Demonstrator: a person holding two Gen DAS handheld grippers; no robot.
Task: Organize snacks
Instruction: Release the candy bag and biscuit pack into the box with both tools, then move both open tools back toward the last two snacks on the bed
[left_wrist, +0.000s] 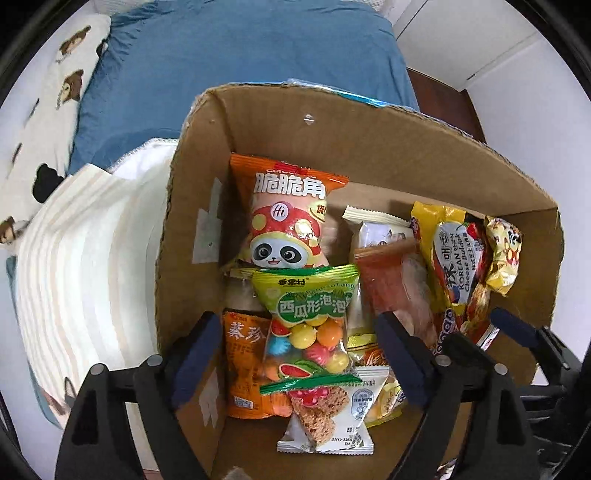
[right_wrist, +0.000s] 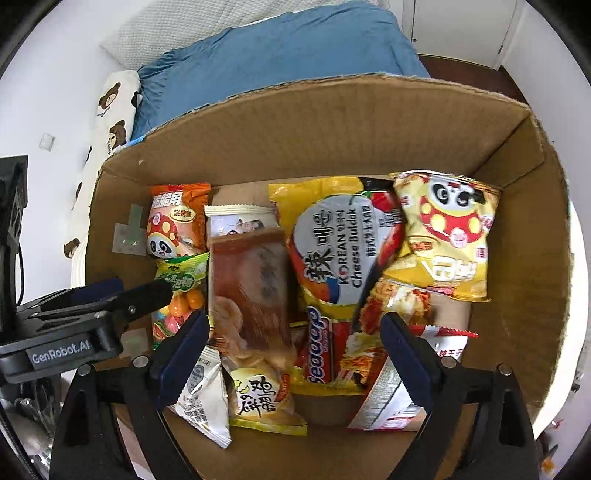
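now both hand-held grippers wide, over snack-filled cardboard box

The black left gripper with dark blue pads points straight down, its jaws wide apart and holding nothing. The black right gripper beside it also points down, jaws apart, empty.

Background stuff: there's a big blue duvet spread over the bed, kinda rumpled. On its left lies a long white pillow with brown bear prints. Closer in there's a folded cream blanket with pale beige stripes, partly over something white with a scalloped edge. Up in the right corner you get white cabinet doors and a strip of dark wood floor below them.
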